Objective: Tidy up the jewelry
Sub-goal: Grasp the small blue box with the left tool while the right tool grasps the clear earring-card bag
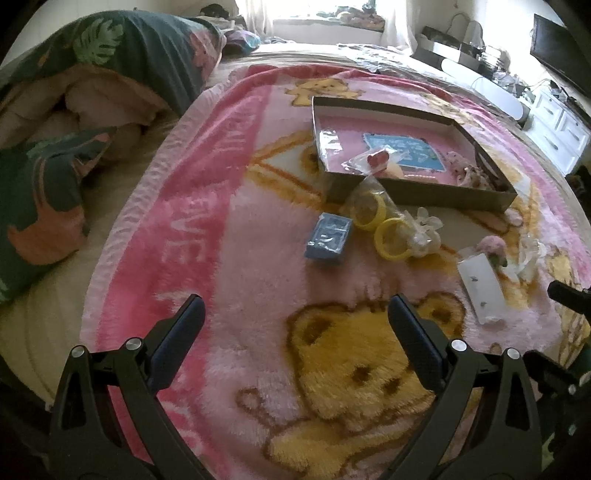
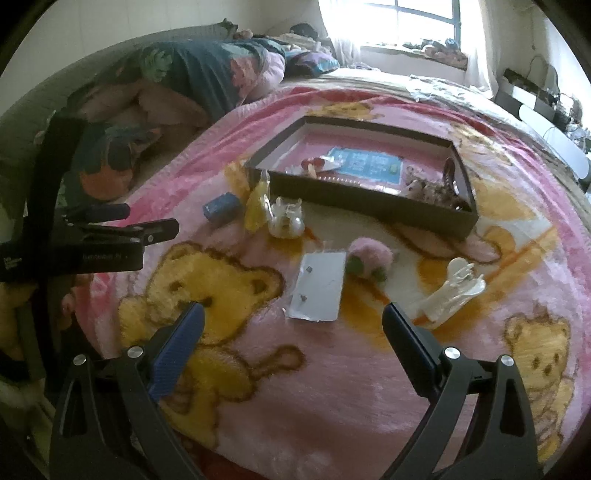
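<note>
The left gripper [image 1: 295,314] is hovering at lower centre, jaws apart and empty; the right gripper [image 2: 293,321] is likewise gaping, empty; the tray [image 1: 417,192] is sitting at upper centre on the blanket [image 1: 258,273]; the yellow bangles [image 1: 380,225], blue box [image 1: 327,238] and white card [image 2: 320,286] are lying just below it.

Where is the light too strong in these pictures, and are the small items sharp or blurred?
Left wrist view: the window is blown out white; the yellow bangles look soft. Right wrist view: the window glares too; the white card is slightly blurred, and the edges bend from fisheye distortion.
</note>
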Demonstrator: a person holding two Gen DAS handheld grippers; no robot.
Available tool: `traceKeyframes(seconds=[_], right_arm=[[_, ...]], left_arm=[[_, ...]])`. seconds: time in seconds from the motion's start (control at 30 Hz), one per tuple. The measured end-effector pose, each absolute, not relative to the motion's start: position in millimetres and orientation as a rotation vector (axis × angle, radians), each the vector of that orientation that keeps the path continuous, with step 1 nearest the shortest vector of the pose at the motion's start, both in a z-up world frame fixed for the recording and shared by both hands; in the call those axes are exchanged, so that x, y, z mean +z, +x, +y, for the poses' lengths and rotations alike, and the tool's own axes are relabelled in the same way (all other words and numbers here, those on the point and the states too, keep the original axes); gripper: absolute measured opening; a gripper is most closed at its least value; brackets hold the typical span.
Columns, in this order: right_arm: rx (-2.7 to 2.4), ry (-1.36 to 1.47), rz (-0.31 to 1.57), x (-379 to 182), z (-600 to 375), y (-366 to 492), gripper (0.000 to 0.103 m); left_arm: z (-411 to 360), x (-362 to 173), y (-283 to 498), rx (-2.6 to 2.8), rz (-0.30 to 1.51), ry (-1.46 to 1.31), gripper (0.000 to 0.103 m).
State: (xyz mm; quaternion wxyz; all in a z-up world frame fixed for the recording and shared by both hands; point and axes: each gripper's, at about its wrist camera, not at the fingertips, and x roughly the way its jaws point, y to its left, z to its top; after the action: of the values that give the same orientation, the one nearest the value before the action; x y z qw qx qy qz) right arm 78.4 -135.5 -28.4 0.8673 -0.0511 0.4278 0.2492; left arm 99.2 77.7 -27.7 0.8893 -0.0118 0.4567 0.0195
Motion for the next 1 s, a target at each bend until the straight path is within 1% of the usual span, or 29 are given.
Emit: traceKeyframes(seconds=[0.27, 0.33, 0.47, 0.6, 0.77, 0.8, 0.87, 0.93, 1.0], right_arm=[[0.493, -0.099, 0.940, -50, -129, 99, 0.094], [0.490, -0.104, 0.955, -55, -126, 103, 0.090], [0.482, -0.118, 0.970, -65, -122, 111, 0.086], [0.474, -0.122, 0.986, -73, -119, 119, 0.078], [0.471, -0.161, 0.982, -80, -110, 126, 0.069], [0.472, -0.167, 0.980, -81, -109, 125, 0.064], [0.480, -0.176, 0.975, -82, -106, 127, 0.058], [0.494, -0.182, 0.970, -81, -105, 127, 0.045], [0.507, -0.197, 0.963, -81, -102, 126, 0.043]], left_arm=[[84, -40, 115, 0.034, 0.959, -0.034, 0.093], [84, -43, 120, 0.032, 0.964, -0.035, 0.093], [87, -48, 131, 0.030, 0.973, -0.039, 0.093], [90, -53, 141, 0.023, 0.989, -0.047, 0.093], [86, -60, 151, -0.005, 1.009, -0.051, 0.084], [84, -61, 153, -0.012, 1.012, -0.052, 0.082], [82, -63, 157, -0.027, 1.020, -0.058, 0.075], [80, -66, 161, -0.037, 1.031, -0.062, 0.071], [78, -67, 165, -0.051, 1.033, -0.064, 0.066]])
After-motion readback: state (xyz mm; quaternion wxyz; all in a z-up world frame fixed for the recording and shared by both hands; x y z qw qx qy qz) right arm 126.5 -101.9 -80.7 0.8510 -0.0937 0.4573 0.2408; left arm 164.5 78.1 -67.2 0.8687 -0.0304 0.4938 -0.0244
